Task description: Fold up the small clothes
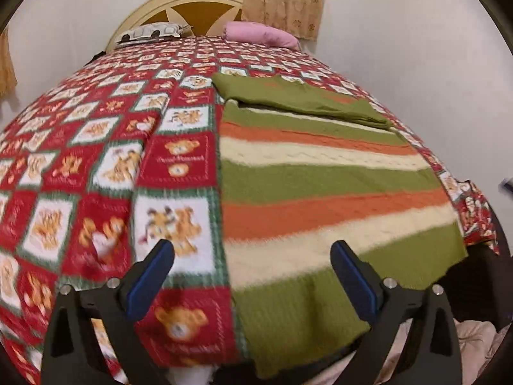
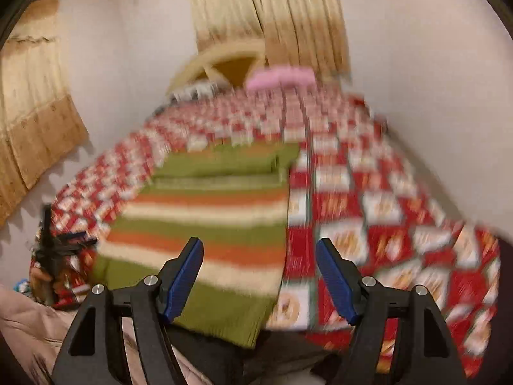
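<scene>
A striped sweater [image 1: 320, 186] in green, orange and cream lies flat on the bed, its far part folded over into a plain green band [image 1: 298, 96]. Its near hem hangs at the bed's front edge. My left gripper [image 1: 253, 256] hovers open above the sweater's left edge and the bedspread, nothing between its blue pads. In the right wrist view the same sweater [image 2: 205, 224] lies left of centre. My right gripper [image 2: 259, 253] stands open above the sweater's right edge near the hem, holding nothing.
A red and white bear-patterned bedspread [image 1: 96, 160] covers the bed. A pink pillow [image 1: 259, 33] and a patterned pillow [image 1: 150, 30] lie by the headboard [image 1: 179, 0]. Curtains [image 2: 272, 16] hang behind. Pale cloth [image 2: 25, 320] lies below the bed's front edge.
</scene>
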The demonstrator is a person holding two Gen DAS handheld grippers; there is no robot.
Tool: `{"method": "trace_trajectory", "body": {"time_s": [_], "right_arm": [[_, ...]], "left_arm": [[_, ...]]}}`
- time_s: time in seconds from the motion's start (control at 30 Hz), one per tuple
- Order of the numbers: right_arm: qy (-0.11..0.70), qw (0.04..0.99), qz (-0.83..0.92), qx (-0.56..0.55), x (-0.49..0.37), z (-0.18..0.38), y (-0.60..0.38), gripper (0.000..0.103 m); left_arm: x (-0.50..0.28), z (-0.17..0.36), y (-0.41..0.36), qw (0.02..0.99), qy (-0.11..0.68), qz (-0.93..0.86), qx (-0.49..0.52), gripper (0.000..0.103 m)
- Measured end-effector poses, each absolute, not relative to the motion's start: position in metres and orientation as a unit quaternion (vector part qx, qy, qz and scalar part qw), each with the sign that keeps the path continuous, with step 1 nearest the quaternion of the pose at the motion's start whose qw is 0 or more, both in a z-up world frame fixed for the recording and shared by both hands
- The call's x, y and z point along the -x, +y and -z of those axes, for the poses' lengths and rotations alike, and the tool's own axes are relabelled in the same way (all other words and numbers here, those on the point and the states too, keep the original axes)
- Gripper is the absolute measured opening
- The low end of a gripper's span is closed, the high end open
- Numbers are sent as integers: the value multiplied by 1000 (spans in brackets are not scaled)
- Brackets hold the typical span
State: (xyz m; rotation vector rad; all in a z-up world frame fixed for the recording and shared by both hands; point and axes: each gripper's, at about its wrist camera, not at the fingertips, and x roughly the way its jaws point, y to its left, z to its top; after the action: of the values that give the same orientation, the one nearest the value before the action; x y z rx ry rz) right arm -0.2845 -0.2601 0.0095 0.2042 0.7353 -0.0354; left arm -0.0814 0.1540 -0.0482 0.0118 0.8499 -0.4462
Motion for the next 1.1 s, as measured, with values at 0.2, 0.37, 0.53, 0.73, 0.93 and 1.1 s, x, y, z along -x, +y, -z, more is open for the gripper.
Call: {"method": "trace_trajectory", "body": {"time_s": [0.2,0.37,0.53,0.73,0.93,1.1], "right_arm": [[433,890,8,-142,272,69,-246,73],[443,891,11,-96,273,83,-224,67],[470,879,12,-78,265,101,-213,51],[477,876,14,-74,264,98,-223,37],[472,874,-2,-120,267,98,-230,38],[471,877,-4,-94,266,100,-218,50]], "left_arm": [[109,56,157,872,432,228,22,87],[118,67,149,857,453,246,24,70],[117,80,141,838,481,254,30,62],[120,75,145,844,479,241,21,56],[114,80,155,844,486,224,38,62],[112,82,160,835,491,237,73,76]]}}
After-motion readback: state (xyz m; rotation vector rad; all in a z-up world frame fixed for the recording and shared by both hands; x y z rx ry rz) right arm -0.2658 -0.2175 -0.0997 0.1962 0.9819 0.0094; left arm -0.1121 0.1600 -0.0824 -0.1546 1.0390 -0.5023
